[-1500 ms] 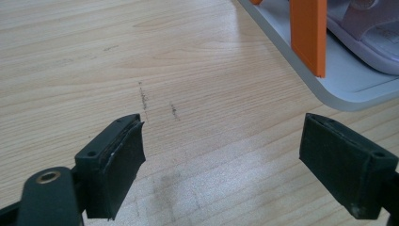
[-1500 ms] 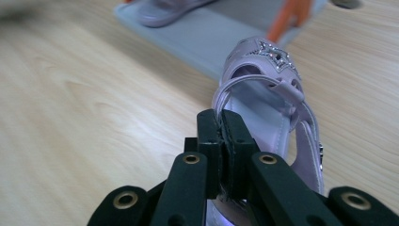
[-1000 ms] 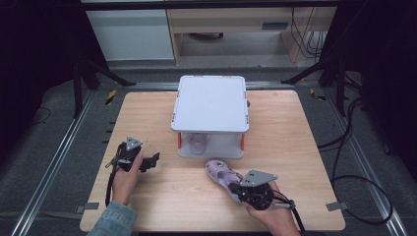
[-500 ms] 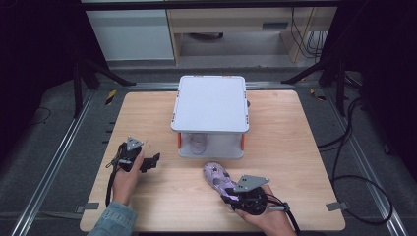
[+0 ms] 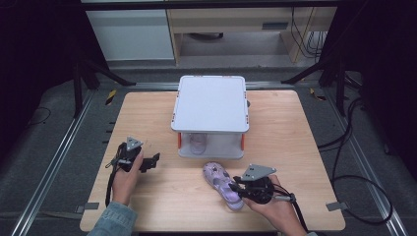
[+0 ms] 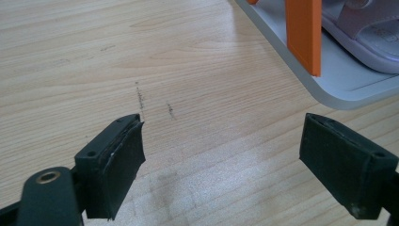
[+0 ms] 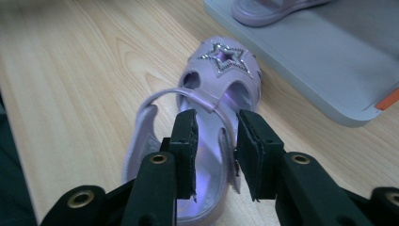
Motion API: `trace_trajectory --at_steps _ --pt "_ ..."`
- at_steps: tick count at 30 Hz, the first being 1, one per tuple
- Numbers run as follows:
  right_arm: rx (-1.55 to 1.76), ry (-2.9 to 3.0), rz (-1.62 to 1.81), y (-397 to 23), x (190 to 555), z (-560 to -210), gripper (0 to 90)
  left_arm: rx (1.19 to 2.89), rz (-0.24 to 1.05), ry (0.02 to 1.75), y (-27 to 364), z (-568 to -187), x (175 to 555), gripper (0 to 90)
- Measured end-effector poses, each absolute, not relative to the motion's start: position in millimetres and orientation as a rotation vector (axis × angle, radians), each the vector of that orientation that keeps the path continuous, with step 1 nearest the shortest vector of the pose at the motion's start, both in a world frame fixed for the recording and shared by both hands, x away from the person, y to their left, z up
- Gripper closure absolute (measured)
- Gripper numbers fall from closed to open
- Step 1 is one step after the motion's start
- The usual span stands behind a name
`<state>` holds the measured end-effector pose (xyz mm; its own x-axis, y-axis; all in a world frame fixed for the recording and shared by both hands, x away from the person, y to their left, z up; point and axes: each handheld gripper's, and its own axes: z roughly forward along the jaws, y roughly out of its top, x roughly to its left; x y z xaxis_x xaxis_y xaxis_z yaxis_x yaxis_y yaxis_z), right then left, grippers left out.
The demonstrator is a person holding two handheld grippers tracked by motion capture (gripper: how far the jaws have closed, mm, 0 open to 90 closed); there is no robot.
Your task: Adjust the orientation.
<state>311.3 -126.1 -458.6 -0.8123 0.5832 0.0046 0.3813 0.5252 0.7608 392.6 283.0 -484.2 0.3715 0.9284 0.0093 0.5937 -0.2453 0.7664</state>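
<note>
I see a wooden table (image 5: 290,128) with a white two-level rack (image 5: 210,102) standing at its middle; the rack has orange posts (image 6: 304,33) between its lower tray and its flat top. My right gripper (image 7: 215,146) sits near the front edge of the table, just in front of the rack, and its jaws are closed onto one side wall of a lilac sandal (image 7: 207,108), one jaw inside the shoe and the other outside it, with the wall pinched between them. The sandal lies on the tabletop with its star-trimmed toe pointing toward the rack and close to the tray's edge; I cannot tell whether they touch. A second lilac sandal (image 7: 268,9) rests on the rack's lower tray. My left gripper (image 6: 235,160) is at the left of the table, well apart from the sandal, its jaws spread wide over bare wood with nothing between them, near the tray's corner.
</note>
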Motion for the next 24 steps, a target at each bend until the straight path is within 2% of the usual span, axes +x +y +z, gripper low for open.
trace_trajectory --at_steps 5,9,12,18,20,24 --pt "0.806 2.540 1.114 -123.5 319.0 -467.3 67.5 1.951 0.622 1.310 282.6 -484.4 392.7 13.2" --pt "0.823 2.543 1.110 -122.3 322.1 -472.2 78.4 1.949 0.623 1.311 282.9 -484.1 392.5 13.2" --pt "0.857 2.530 1.135 -124.4 322.0 -470.4 81.3 1.946 0.625 1.312 283.8 -483.9 392.4 13.2" --pt "0.962 2.471 1.247 -130.9 319.1 -464.0 82.8 1.941 0.618 1.316 284.1 -483.3 392.1 13.2" --pt "1.006 2.442 1.287 -133.0 317.9 -461.2 82.7 1.924 0.572 1.315 282.9 -483.8 392.9 13.2" --pt "1.076 2.352 1.345 -133.9 319.1 -454.9 82.6 1.928 0.610 1.300 279.0 -479.7 393.5 13.2"
